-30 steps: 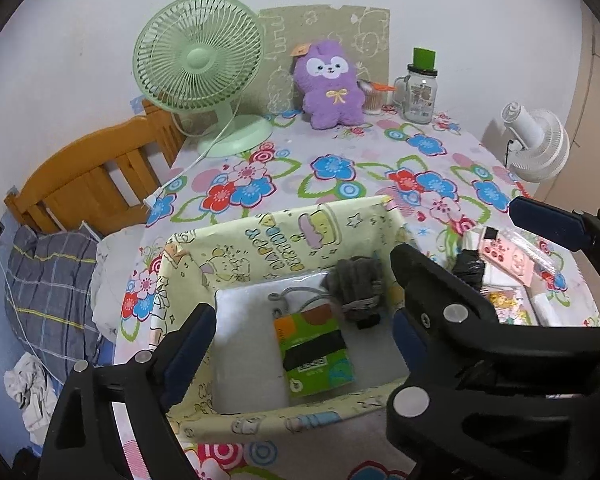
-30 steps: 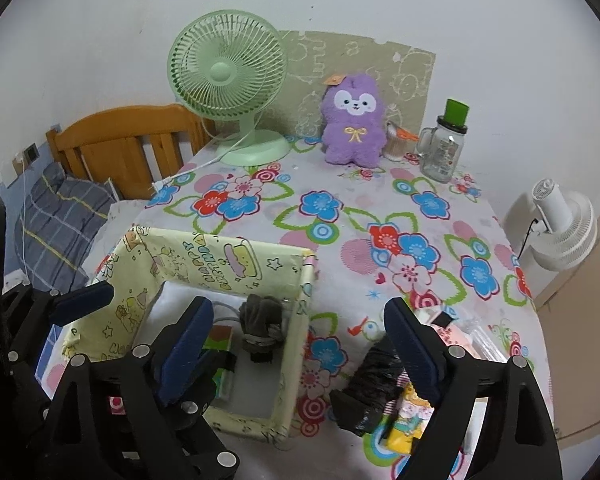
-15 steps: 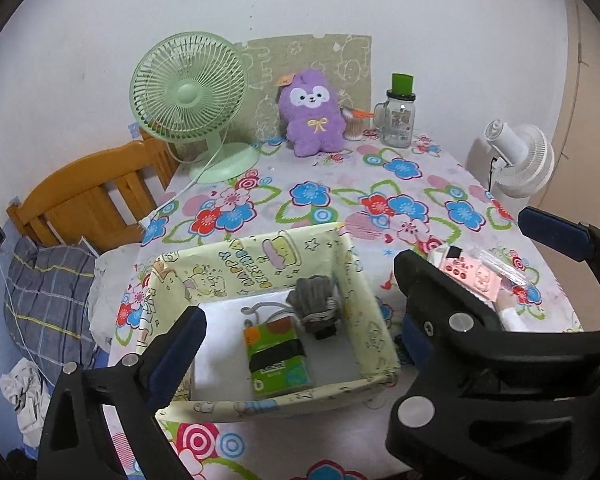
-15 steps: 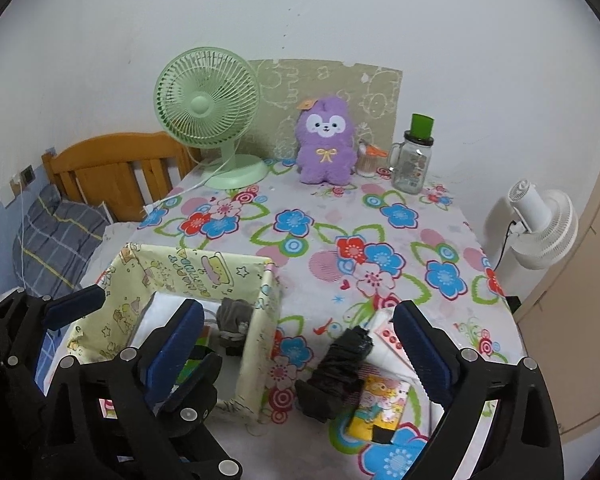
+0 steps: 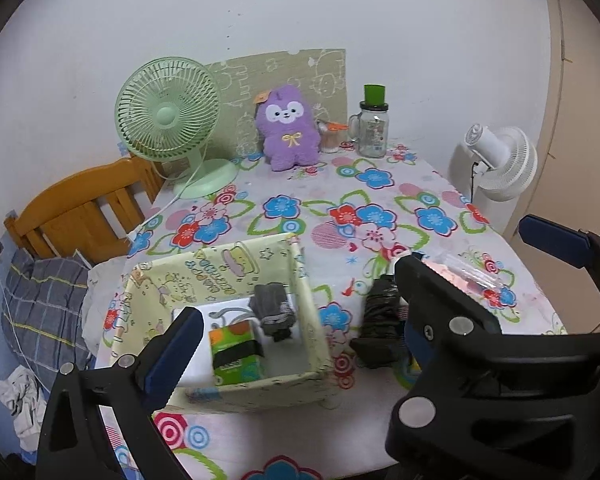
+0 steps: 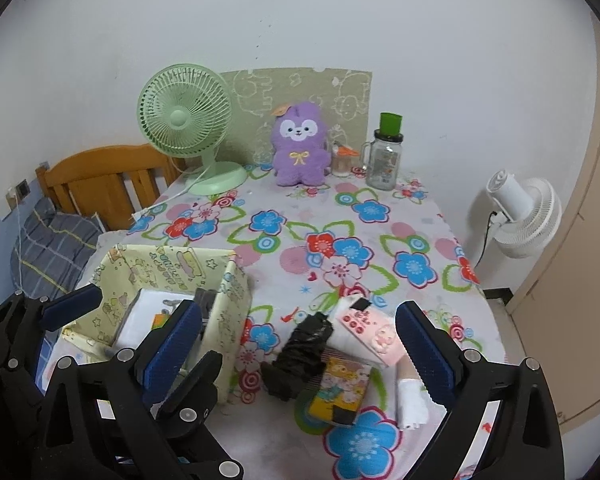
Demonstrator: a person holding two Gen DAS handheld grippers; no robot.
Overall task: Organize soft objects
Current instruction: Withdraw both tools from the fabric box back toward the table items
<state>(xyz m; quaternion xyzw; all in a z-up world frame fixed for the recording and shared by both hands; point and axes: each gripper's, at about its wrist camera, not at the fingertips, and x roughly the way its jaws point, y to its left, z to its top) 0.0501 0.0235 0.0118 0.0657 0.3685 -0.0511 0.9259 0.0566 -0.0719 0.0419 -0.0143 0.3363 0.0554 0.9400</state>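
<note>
A glossy floral cloth in blue, red and pink covers the bench (image 6: 380,216). On its near left stands a soft-sided fabric bin (image 5: 236,256), pale yellow with cartoon prints, its walls thin and slightly slumped. Inside lie a flat white pad (image 5: 204,312), a boxy green and orange tissue pack (image 5: 236,356) with a black band, and a grey knitted bundle (image 5: 274,312), ribbed and rolled, at the bin's right wall.

Just right of the bin, on the cloth, lies a crumpled black bundle (image 6: 304,352), shiny and creased like thin plastic or fabric. Touching it on the near right is a small yellow cartoon-print pack (image 6: 340,392), and behind that a pink flat pouch (image 6: 374,332) with raised dots. A small white sock-like piece (image 6: 410,400) lies near the right finger.

The left gripper (image 5: 292,344) has its blue-padded fingers (image 5: 172,352) spread wide with nothing between the pads; the bin's contents sit beyond and between them. The right gripper (image 6: 298,348) is likewise wide apart and holds nothing; the black bundle and yellow pack lie between its fingers (image 6: 420,344), clear of both pads.

At the far edge stand a mint-green plastic fan (image 6: 186,120) with a round wire grille, a fuzzy purple plush toy (image 6: 298,148) and a clear glass jar (image 6: 384,160) with a green lid. A white fan (image 6: 524,216) stands off the bench to the right, and a wooden bedhead (image 5: 80,212) to the left.
</note>
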